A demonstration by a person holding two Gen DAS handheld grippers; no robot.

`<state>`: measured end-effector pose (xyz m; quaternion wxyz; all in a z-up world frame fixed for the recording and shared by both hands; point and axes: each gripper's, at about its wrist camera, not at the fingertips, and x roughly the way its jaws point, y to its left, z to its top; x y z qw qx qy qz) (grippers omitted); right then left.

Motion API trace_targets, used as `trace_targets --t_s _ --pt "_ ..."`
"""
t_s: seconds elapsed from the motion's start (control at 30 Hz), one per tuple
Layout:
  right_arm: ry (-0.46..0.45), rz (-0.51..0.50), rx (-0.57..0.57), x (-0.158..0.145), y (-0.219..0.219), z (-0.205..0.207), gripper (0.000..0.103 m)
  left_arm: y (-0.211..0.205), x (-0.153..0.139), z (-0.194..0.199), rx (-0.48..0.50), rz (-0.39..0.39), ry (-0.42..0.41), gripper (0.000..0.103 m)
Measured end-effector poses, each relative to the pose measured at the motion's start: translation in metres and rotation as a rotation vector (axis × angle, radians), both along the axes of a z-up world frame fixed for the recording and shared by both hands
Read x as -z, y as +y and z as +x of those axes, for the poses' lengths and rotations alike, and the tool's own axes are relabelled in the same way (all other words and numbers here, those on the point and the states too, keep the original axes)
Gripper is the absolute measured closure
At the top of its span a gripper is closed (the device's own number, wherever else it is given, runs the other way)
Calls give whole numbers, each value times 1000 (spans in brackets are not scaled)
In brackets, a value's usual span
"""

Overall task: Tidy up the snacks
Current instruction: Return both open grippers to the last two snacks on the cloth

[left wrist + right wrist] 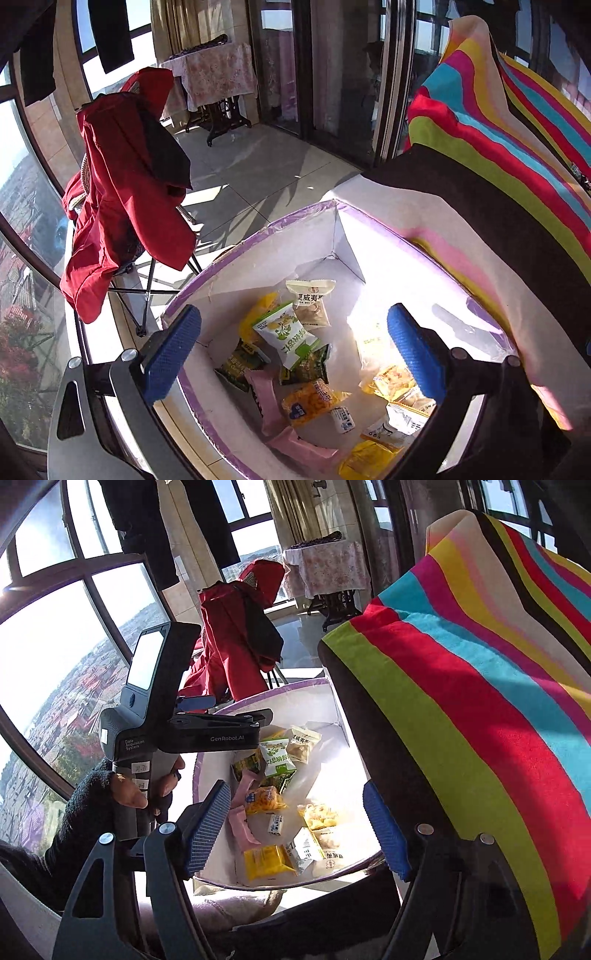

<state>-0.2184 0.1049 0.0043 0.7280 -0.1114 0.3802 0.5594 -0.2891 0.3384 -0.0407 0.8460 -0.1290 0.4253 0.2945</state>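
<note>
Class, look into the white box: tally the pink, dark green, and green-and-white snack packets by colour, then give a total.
pink packets: 2
dark green packets: 2
green-and-white packet: 1
Total: 5

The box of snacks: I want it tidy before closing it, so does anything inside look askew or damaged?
Yes. The snack packets lie jumbled in the box, overlapping at odd angles. None looks torn or spilled.
</note>
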Motion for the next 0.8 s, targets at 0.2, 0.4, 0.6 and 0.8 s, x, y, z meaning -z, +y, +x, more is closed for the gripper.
trace_targets --t_s 0.2,0.4,0.6,0.8 --pt "-72 67 93 -27 -42 16 18 -22 -38 18 84 -55 -173 2" --pt "-157 68 274 -37 -94 42 16 -77 -86 81 238 32 -204 2" --pt "-88 54 538 -27 -162 91 16 -150 -88 188 486 -68 -84 2" --pt "-112 24 706 -25 -210 149 16 -197 -69 296 581 -146 -72 2"
